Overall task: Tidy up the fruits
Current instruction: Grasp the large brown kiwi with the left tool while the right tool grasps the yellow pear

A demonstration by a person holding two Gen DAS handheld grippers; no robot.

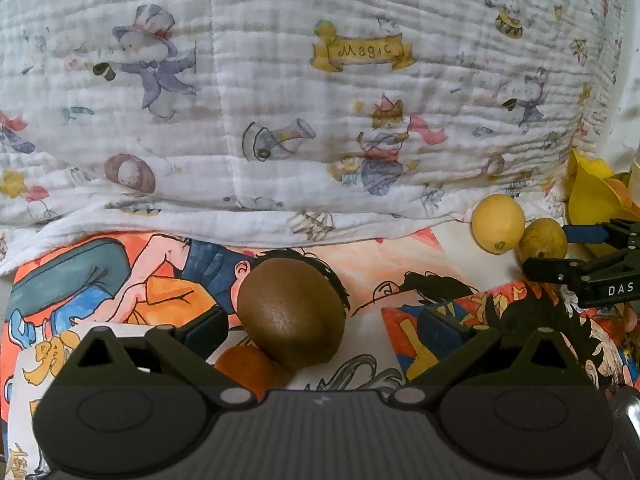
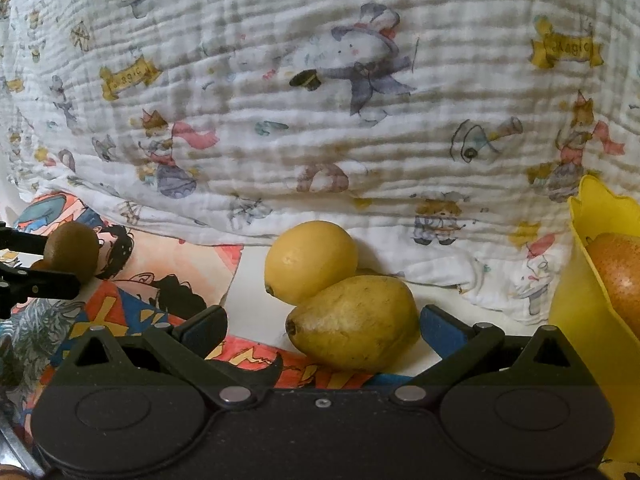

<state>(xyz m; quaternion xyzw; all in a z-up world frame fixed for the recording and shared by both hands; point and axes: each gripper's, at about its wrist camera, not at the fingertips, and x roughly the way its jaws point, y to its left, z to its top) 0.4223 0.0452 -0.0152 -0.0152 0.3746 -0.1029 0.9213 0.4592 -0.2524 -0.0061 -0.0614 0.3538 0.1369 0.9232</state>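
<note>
Nearest our left gripper (image 1: 320, 330), spread wide, sits the kiwi (image 1: 291, 311); our right gripper (image 2: 322, 328) gapes around the pear (image 2: 354, 322). Closing off-centre, we judge, could roll the pear against the touching lemon (image 2: 310, 261).

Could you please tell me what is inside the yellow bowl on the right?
The yellow bowl holds one orange-yellow pear; its wall hides anything deeper.
</note>
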